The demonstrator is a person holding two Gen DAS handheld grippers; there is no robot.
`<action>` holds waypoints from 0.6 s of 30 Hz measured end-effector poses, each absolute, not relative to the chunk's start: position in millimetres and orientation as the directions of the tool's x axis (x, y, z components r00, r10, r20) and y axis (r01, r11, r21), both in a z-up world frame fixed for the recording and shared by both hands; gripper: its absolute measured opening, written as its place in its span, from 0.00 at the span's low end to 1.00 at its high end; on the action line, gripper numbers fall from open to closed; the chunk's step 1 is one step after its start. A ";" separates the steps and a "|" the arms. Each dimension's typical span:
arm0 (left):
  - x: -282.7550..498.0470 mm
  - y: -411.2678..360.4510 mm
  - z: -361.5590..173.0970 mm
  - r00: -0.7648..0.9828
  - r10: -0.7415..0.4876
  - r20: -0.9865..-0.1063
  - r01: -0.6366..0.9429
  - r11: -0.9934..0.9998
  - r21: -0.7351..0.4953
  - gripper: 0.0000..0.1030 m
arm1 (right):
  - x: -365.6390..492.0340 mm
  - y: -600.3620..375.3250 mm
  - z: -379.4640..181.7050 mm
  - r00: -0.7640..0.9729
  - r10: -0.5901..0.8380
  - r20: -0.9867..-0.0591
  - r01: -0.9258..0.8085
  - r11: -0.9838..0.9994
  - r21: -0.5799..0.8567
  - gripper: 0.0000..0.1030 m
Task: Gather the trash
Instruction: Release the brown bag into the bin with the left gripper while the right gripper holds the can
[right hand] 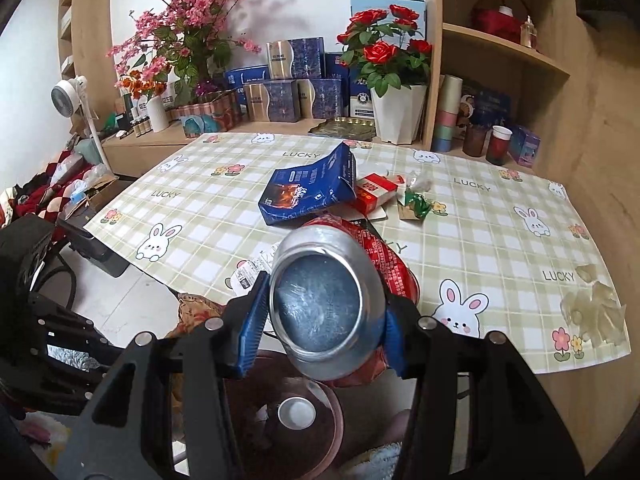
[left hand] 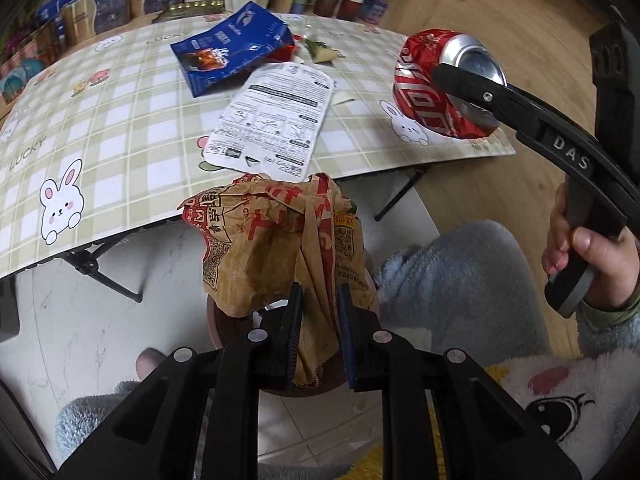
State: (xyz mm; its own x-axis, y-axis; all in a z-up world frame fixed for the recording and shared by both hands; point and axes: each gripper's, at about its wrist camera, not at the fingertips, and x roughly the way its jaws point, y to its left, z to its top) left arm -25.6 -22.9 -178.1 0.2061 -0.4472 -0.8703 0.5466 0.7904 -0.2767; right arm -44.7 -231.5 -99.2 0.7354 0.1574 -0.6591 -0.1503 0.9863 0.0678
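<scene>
My left gripper (left hand: 320, 296) is shut on a crumpled brown paper wrapper (left hand: 272, 236) with red print. It hangs just off the table's front edge, over a round brown bin (left hand: 230, 326). My right gripper (right hand: 324, 300) is shut on a crushed red can (right hand: 320, 304) whose silver base faces the camera, above the same bin (right hand: 340, 420). In the left wrist view the can (left hand: 424, 96) hangs over the table's right corner. On the checked bunny tablecloth (right hand: 200, 240) lie a blue carton (right hand: 308, 188), a red-and-white box (right hand: 376, 194), a green sweet wrapper (right hand: 418, 202) and a white leaflet (left hand: 276, 120).
A clear crumpled plastic wrapper (right hand: 596, 308) lies near the table's right edge. Boxes, flower pots and cups crowd the shelf behind. A white fan (right hand: 72, 92) stands at the left. A person's fleece-clad leg (left hand: 460, 280) and hand (left hand: 580, 256) are beside the bin.
</scene>
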 end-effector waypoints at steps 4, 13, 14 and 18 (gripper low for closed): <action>-28.0 -23.3 -173.7 0.189 -0.462 -0.867 0.552 0.780 -0.295 0.17 | -47.3 -235.6 -100.0 0.734 0.162 -0.660 -0.143 0.986 0.083 0.50; -30.1 -14.9 -158.9 0.168 -0.514 -0.841 0.542 0.761 -0.357 0.10 | -46.4 -243.0 -97.3 0.738 0.177 -0.651 -0.137 0.984 0.112 0.50; -29.6 -13.0 -156.6 0.164 -0.525 -0.835 0.538 0.757 -0.370 0.10 | -46.6 -243.6 -97.2 0.739 0.178 -0.650 -0.137 0.984 0.113 0.50; -25.5 -12.3 -158.7 0.170 -0.511 -0.842 0.531 0.767 -0.359 0.10 | -46.8 -244.4 -97.6 0.738 0.179 -0.651 -0.138 0.984 0.115 0.50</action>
State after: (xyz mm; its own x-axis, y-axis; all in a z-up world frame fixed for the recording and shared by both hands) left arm -25.5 -12.3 -158.7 0.1697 -0.5114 -0.8425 0.5314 0.7674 -0.3588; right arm -46.8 -244.4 -97.6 0.7377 0.1793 -0.6509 -0.1377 0.9838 0.1149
